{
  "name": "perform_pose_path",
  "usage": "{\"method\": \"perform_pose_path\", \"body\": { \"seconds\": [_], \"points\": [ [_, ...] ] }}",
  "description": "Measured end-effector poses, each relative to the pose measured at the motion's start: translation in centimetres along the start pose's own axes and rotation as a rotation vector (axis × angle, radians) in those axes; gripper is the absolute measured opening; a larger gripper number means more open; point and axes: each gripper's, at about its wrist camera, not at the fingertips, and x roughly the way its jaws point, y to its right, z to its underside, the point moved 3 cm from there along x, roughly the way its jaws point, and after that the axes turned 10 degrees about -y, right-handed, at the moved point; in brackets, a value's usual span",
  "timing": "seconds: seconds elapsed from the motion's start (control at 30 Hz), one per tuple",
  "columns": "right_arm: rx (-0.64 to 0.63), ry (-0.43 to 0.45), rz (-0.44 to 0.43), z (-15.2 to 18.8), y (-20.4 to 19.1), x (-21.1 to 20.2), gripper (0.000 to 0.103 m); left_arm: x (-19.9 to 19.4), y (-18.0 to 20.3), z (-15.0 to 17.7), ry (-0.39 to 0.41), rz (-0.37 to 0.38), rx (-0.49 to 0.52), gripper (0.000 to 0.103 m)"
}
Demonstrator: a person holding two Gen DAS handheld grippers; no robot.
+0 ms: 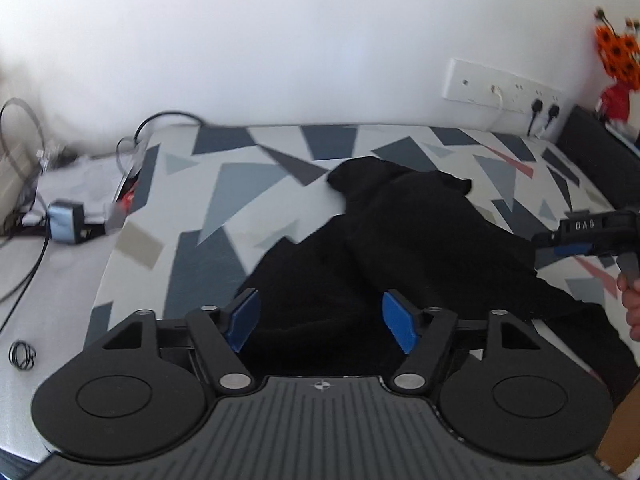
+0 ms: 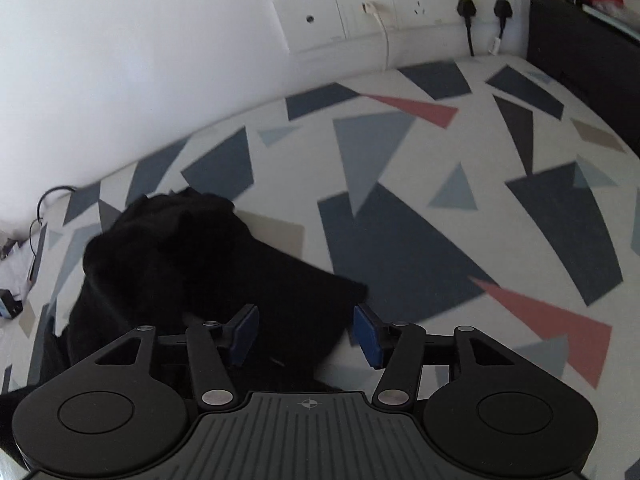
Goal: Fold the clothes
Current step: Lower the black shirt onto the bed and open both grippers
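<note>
the black garment point(image 1: 400, 240) is lying crumpled on the patterned bed cover point(image 1: 224, 184), well short of the socket panel point(image 1: 502, 86) on the wall and roughly midway across the cover, bunched into a ridge running away from the cameras rather than spread flat; no fold is showing yet, so the task is judged to be at its start

the left gripper point(image 1: 322, 320) is hanging over the near end of the garment, on the side away from the socket panel, with its blue pads point(image 1: 400, 322) standing wide apart and black cloth visible in the gap between them. nothing is being pinched; the pads are not pressing on the fabric. the wide stance is probably meant to take in a thick bunch of cloth

the right gripper point(image 2: 306, 336) is angling down at the garment's near right corner, on the side nearer the socket panel, its jaws parted about halfway. the cloth edge is lying between and below the pads, and whether a pad is brushing it is hard to tell against the dark fabric; no grip is showing. in the left wrist view this gripper is entering from the right edge with a hand point(image 1: 632, 308) on its handle

both tools are taking opposite near corners, probably so the garment can be lifted and drawn out flat

cables point(image 1: 24, 240) and a small adapter point(image 1: 66, 222) are sitting off the cover's far-left edge, clear of the work
</note>
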Motion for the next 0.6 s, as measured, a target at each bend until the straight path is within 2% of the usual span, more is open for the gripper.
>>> {"method": "perform_pose_path", "body": {
  "seconds": [0.1, 0.17, 0.23, 0.27, 0.3, 0.33, 0.37, 0.4, 0.47, 0.53, 0.6],
  "points": [
    [-0.144, -0.055, -0.006, 1.8, 0.8, 0.4, 0.051, 0.8, 4.2, -0.9, -0.011, -0.007, 0.032, 0.080],
    [-0.250, -0.065, 0.021, 2.6, 1.0, 0.7, 0.053, 1.7, 6.8, -1.4, -0.045, 0.022, 0.020, 0.080],
    [-0.312, -0.057, -0.017, 3.1, 1.5, 0.7, 0.053, 3.1, 8.8, -1.7, -0.092, 0.038, -0.031, 0.080],
    [-0.341, -0.049, -0.042, 3.4, 1.7, 0.5, 0.052, 3.9, 9.7, -1.8, -0.115, 0.037, -0.061, 0.081],
    [-0.378, -0.044, -0.066, 3.7, 1.8, 0.4, 0.041, 4.7, 10.4, -1.9, -0.136, 0.028, -0.085, 0.082],
    [-0.420, -0.043, -0.091, 4.1, 1.7, 0.3, 0.033, 5.5, 11.1, -2.0, -0.157, 0.011, -0.093, 0.083],
    [-0.460, -0.050, -0.124, 4.5, 1.6, 0.2, 0.016, 6.3, 11.8, -2.1, -0.180, -0.008, -0.092, 0.083],
    [-0.495, -0.068, -0.168, 4.9, 1.4, 0.2, 0.013, 7.1, 12.4, -2.2, -0.200, -0.029, -0.083, 0.084],
    [-0.554, -0.112, -0.256, 5.7, 1.0, 0.1, 0.008, 8.6, 13.5, -2.4, -0.229, -0.078, -0.040, 0.088],
    [-0.609, -0.154, -0.335, 6.3, 0.6, -0.1, 0.008, 10.0, 14.2, -2.6, -0.244, -0.137, -0.002, 0.088],
    [-0.629, -0.156, -0.362, 6.0, 0.5, -0.5, 0.015, 11.2, 14.3, -2.7, -0.232, -0.214, -0.004, 0.088]
  ]
}}
